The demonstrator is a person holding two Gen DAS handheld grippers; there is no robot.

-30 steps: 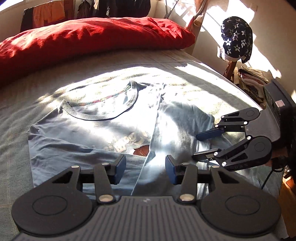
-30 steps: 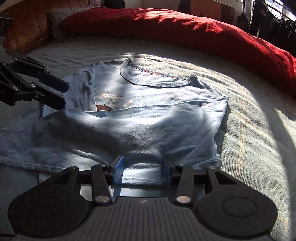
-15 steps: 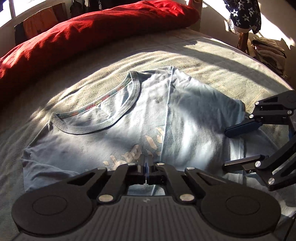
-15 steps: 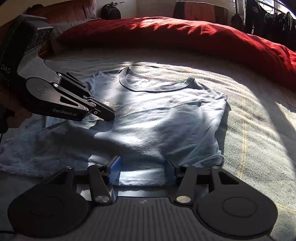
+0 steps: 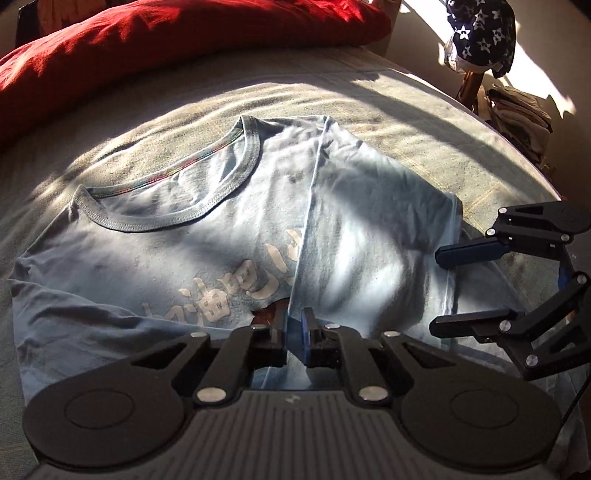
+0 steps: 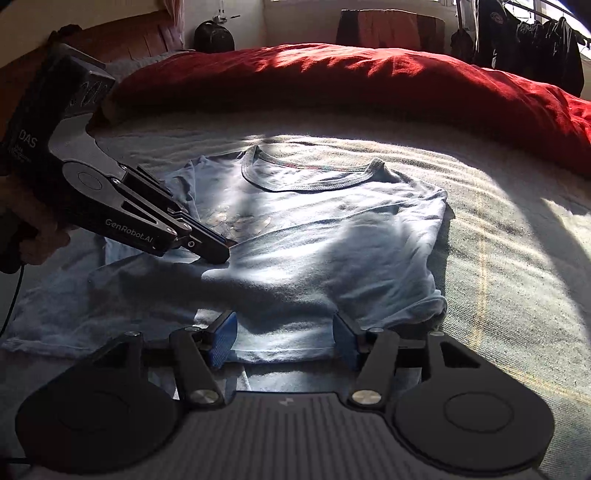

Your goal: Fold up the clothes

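Observation:
A light blue t-shirt with pale print lies flat on the bed, one side folded over its front. My left gripper sits low at the folded edge near the print. Its jaws are almost together with that edge of cloth pinched between the pads, and they are starting to open. My right gripper rests at the near edge of the folded layer. Its jaws stand wide and are still opening, with cloth lying between the pads and neither pad pressing on it.
The grey bed cover stretches all around the shirt. A red duvet is piled along the far side. A star-patterned garment and a stack of clothes sit beyond the bed's edge. A hand holds the left gripper.
My left gripper came down to the shirt and went from wide open to closed on the folded edge. The right gripper's jaws spread wider and stayed in place.

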